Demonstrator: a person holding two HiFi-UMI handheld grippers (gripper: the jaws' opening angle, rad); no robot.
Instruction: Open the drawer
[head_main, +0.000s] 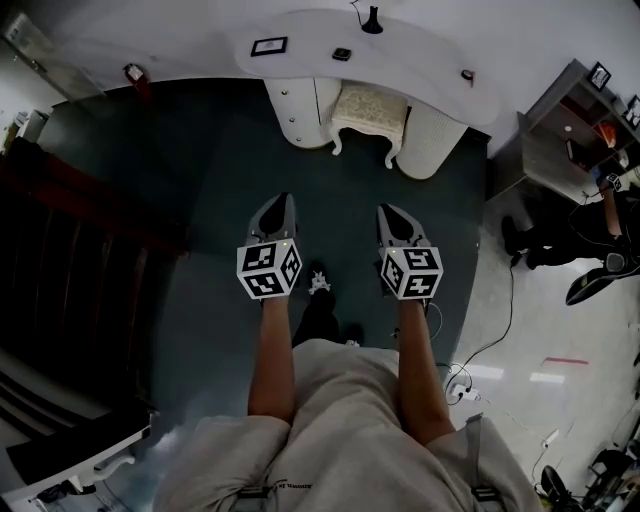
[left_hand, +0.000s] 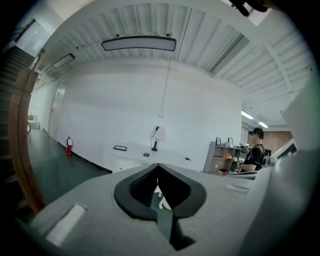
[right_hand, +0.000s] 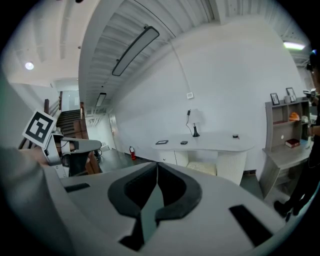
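Observation:
A white curved desk (head_main: 400, 70) stands against the far wall, with a rounded drawer cabinet (head_main: 298, 112) under its left end. The drawers look closed. The desk also shows small and distant in the left gripper view (left_hand: 134, 151) and in the right gripper view (right_hand: 210, 145). My left gripper (head_main: 283, 202) and right gripper (head_main: 389, 211) are held side by side over the dark floor, well short of the desk and pointing toward it. The left gripper's jaws (left_hand: 158, 167) are shut on nothing. The right gripper's jaws (right_hand: 157, 166) are likewise shut and empty.
A cushioned white stool (head_main: 368, 110) sits under the desk beside the cabinet. A black lamp (head_main: 372, 18) and small items lie on the desktop. A dark staircase (head_main: 60, 260) runs along the left. At the right are a grey shelf unit (head_main: 560, 140), a person (head_main: 590, 230) and floor cables (head_main: 490, 350).

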